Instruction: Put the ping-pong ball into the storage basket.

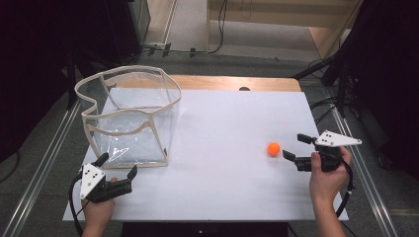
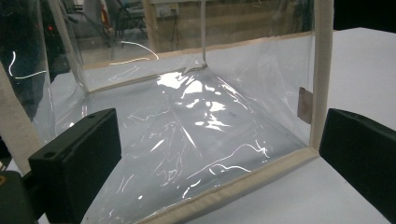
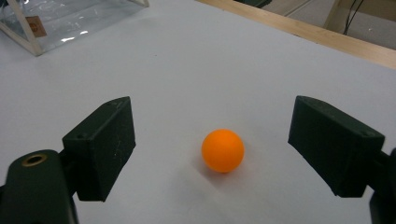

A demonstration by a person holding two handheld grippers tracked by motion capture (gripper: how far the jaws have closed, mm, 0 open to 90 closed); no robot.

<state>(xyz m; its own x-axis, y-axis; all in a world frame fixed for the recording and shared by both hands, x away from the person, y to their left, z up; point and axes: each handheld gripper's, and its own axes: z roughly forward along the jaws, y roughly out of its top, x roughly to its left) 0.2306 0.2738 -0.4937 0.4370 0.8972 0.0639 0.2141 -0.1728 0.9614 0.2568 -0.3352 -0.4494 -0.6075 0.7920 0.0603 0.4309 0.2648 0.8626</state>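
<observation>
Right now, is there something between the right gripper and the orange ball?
No, nothing visible. The right gripper is open, and the orange ball lies on the bare white table sheet just ahead of its jaws, touching neither. The clear bag stands far off on the other side.

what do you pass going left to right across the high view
left gripper → clear bag with beige trim → orange ball → right gripper
</observation>
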